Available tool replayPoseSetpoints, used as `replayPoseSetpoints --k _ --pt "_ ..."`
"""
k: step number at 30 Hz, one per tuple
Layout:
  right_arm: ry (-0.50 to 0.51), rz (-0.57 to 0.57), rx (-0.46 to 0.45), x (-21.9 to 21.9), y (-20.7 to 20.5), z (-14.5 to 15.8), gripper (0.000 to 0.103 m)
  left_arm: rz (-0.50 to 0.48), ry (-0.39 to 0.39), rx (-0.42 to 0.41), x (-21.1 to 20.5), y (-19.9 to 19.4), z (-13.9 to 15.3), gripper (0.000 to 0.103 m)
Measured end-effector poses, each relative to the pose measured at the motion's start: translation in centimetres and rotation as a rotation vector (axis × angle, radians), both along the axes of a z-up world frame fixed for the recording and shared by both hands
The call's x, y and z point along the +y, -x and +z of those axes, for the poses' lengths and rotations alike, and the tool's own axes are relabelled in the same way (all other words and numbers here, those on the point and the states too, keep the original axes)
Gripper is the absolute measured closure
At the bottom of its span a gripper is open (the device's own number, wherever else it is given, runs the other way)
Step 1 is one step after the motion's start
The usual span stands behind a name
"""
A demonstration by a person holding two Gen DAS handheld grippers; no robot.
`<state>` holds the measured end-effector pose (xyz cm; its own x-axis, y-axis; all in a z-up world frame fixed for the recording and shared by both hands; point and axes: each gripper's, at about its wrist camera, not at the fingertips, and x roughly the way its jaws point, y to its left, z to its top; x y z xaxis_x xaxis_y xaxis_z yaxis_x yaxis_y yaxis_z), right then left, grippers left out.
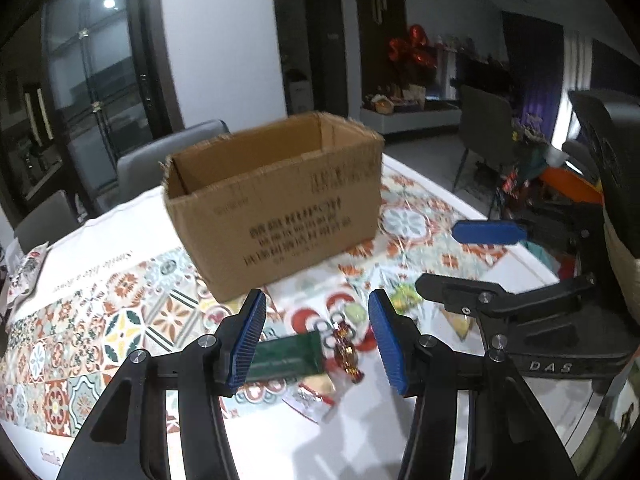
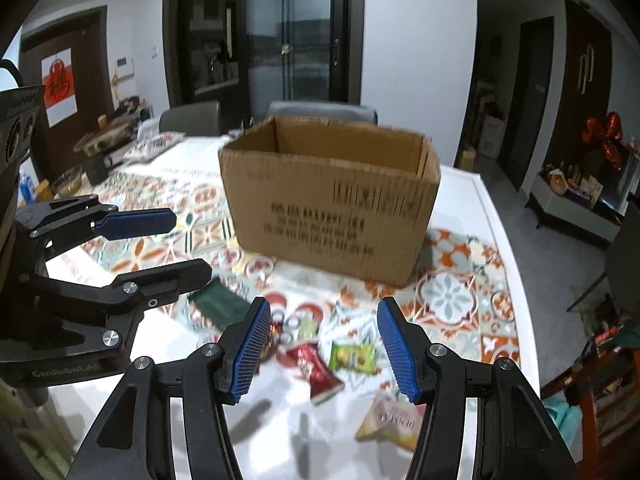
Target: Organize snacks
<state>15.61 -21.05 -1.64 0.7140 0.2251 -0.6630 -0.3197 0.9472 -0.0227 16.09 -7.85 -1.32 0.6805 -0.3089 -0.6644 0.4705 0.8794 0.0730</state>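
Observation:
An open cardboard box (image 1: 276,204) stands on the patterned tablecloth; it also shows in the right wrist view (image 2: 332,200). Snacks lie in front of it: a dark green packet (image 1: 288,356) (image 2: 220,304), a red-gold wrapped candy (image 1: 348,356), a red packet (image 2: 316,368), a green-yellow packet (image 2: 352,356) and a pale packet (image 2: 392,424). My left gripper (image 1: 318,336) is open above the green packet and candy. My right gripper (image 2: 324,348) is open above the red and green-yellow packets. Each gripper shows in the other's view, the right (image 1: 460,256) and the left (image 2: 188,244).
Grey chairs (image 2: 320,110) stand behind the table. A snack bag (image 1: 24,276) lies at the far left edge. Bowls and clutter (image 2: 80,176) sit at the table's far left end. The table edge (image 2: 508,248) runs along the right.

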Motion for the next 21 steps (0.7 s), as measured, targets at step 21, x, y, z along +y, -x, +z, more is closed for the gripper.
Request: replayPoseSetpoints --k 21 --pt "0.096 0.105 0.258 1.1 -3.2 -7.2 0.058 -0.120 -0.017 0.216 -1.3 -2.8 -7.4 0.069"
